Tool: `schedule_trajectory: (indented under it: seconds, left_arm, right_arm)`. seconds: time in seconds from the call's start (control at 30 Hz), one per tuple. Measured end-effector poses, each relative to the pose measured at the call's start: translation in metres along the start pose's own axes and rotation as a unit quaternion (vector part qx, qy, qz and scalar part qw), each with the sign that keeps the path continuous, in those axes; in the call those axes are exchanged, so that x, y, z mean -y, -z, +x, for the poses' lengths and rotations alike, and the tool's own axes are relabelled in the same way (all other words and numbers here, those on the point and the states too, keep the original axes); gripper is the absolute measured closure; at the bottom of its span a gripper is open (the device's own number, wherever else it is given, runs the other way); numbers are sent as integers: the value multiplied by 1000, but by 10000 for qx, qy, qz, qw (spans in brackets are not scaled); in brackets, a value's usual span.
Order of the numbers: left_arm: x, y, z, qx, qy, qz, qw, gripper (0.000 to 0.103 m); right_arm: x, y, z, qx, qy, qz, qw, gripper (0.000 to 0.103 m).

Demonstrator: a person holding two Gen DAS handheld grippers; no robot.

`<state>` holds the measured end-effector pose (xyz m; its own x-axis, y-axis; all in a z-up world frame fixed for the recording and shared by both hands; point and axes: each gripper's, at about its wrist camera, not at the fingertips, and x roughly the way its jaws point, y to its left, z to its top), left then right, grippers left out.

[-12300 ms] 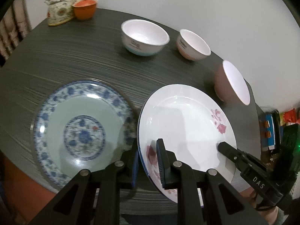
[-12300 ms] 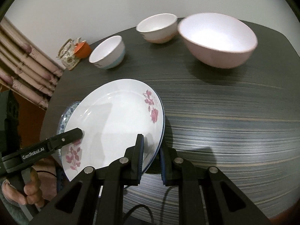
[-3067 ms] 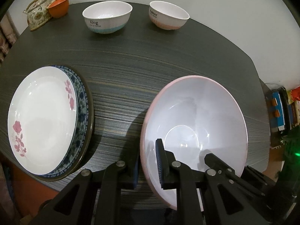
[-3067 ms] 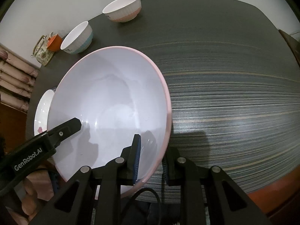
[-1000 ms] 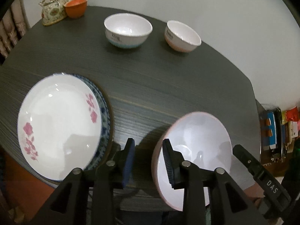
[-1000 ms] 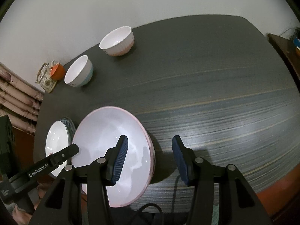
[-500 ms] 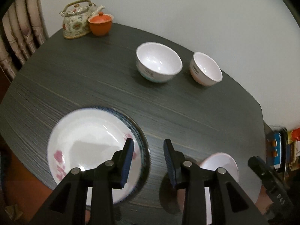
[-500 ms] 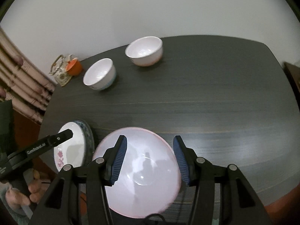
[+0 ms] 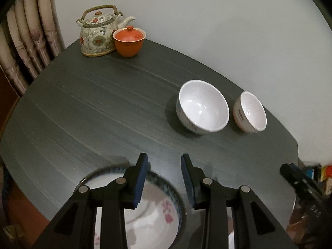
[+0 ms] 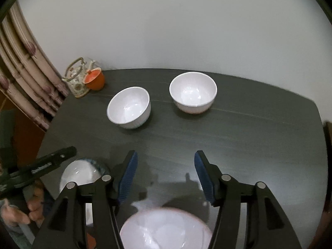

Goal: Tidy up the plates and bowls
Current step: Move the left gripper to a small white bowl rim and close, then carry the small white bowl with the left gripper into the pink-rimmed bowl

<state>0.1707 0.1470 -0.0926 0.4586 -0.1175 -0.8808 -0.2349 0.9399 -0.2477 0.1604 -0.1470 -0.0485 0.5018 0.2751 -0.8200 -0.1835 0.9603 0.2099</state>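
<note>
While the left tongs (image 9: 164,174) hang spread and empty over the dark surface (image 9: 93,112), the stacked plates (image 9: 166,209) lie under them, two small bowls (image 9: 203,108) sit apart toward the wall, teapot (image 9: 97,33) far corner. Right view: right tongs (image 10: 165,176) opening, nothing between them, pink bowl (image 10: 166,228) on the surface just below; left tongs (image 10: 51,161) at left.

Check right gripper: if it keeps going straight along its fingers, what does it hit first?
Most likely bare table: the right gripper, jaws opening and empty, points down at it, short of the two small bowls. Depth is uncertain.
</note>
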Motion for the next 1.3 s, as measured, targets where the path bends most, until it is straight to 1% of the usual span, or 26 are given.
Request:
schedule_trajectory:
  seconds: [0.07, 0.2, 0.27, 0.37, 0.53, 0.8, 0.9, 0.97, 1.0, 1.03, 1.07, 1.1, 1.23, 1.27, 1.3]
  left_arm:
    - [1, -14, 10, -82, 33, -46, 10000, 69]
    - [5, -41, 31, -145, 97, -89, 9998, 69]
    - [8, -48, 40, -145, 106, -121, 9998, 69]
    - [12, -61, 59, -252, 111, -189, 9994, 69]
    - [17, -74, 86, -376, 163, -198, 9990, 69]
    - [25, -79, 116, -550, 154, -173, 9982, 69]
    - [23, -81, 125, -583, 109, -259, 9979, 70]
    - [22, -81, 128, -568, 131, -317, 9978, 70]
    - [22, -82, 130, -568, 149, -320, 9978, 77]
    - [22, -81, 133, -600, 176, -326, 9975, 86]
    - [22, -81, 135, -636, 196, -342, 9972, 89]
    - [22, -81, 137, -656, 212, -369, 9969, 90]
    - [24, -81, 138, -648, 205, -396, 9969, 91]
    - [25, -79, 137, -675, 206, -399, 9967, 91]
    - [27, -76, 135, -690, 190, -380, 9967, 91]
  right_arm:
    - [-3, -11, 13, -121, 37, 22, 9999, 49]
    - [-3, -32, 43, -451, -175, 216, 9986, 49]
    - [-3, -40, 59, -591, -239, 279, 9976, 49]
    - [-4, -49, 82, -780, -319, 362, 9958, 49]
    - [-4, -61, 123, -1061, -397, 607, 9917, 49]
    - [-13, -71, 166, -1240, -348, 699, 9892, 49]
    - [-12, -73, 178, -1299, -308, 734, 9883, 52]
    - [-12, -74, 183, -1323, -340, 743, 9878, 58]
    - [-12, -74, 185, -1331, -375, 744, 9876, 60]
    - [-13, -74, 187, -1346, -400, 739, 9873, 62]
    - [-15, -75, 189, -1355, -416, 715, 9873, 65]
    - [-17, -76, 191, -1356, -436, 694, 9874, 67]
    - [-21, -75, 197, -1395, -666, 696, 9855, 85]
    - [-22, -75, 197, -1415, -762, 713, 9844, 86]
    - [-23, -74, 197, -1409, -756, 705, 9846, 86]
